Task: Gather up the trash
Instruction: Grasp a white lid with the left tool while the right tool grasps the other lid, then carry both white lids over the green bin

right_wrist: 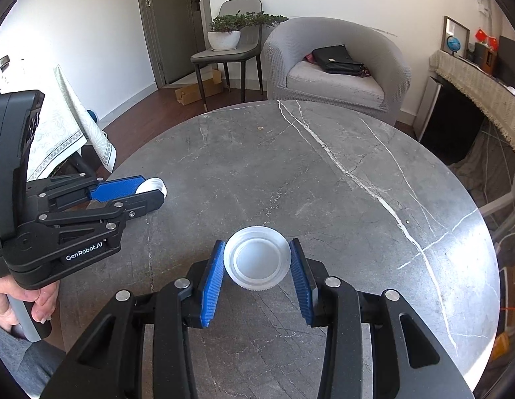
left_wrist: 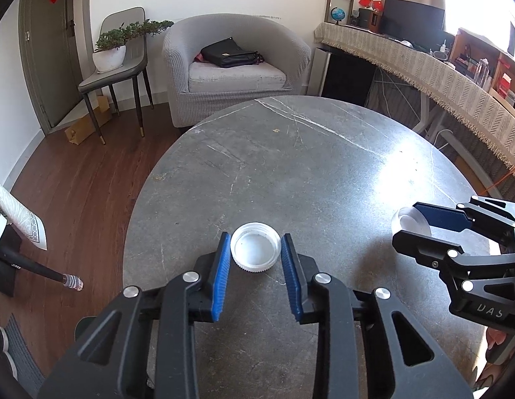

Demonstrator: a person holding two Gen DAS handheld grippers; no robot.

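Gripping a white ribbed cap point(left_wrist: 255, 246), the left gripper point(left_wrist: 255, 252) has its blue pads point(left_wrist: 221, 276) pressed against the cap's two sides, jaws narrowed to just the cap's width. The cap lies open side up on the grey marble table point(left_wrist: 290, 166), near the table's near edge.

To the right, the right gripper point(right_wrist: 256, 259) pinches a translucent lid point(right_wrist: 256, 262) in the same way, its pads point(right_wrist: 211, 279) touching the lid's rim on both sides, jaws partly closed around it. The lid rests on the same table, also towards the near edge, and the two pieces sit well apart from each other.

A hand point(right_wrist: 31, 299) shows at the left, wrapped around the left gripper's handle.

Beyond the far edge of the table stands a grey armchair point(left_wrist: 235, 66) with a black bag point(left_wrist: 229, 53) on its seat. Left of it, a potted plant point(left_wrist: 112, 50) sits on a dining chair point(left_wrist: 121, 66).
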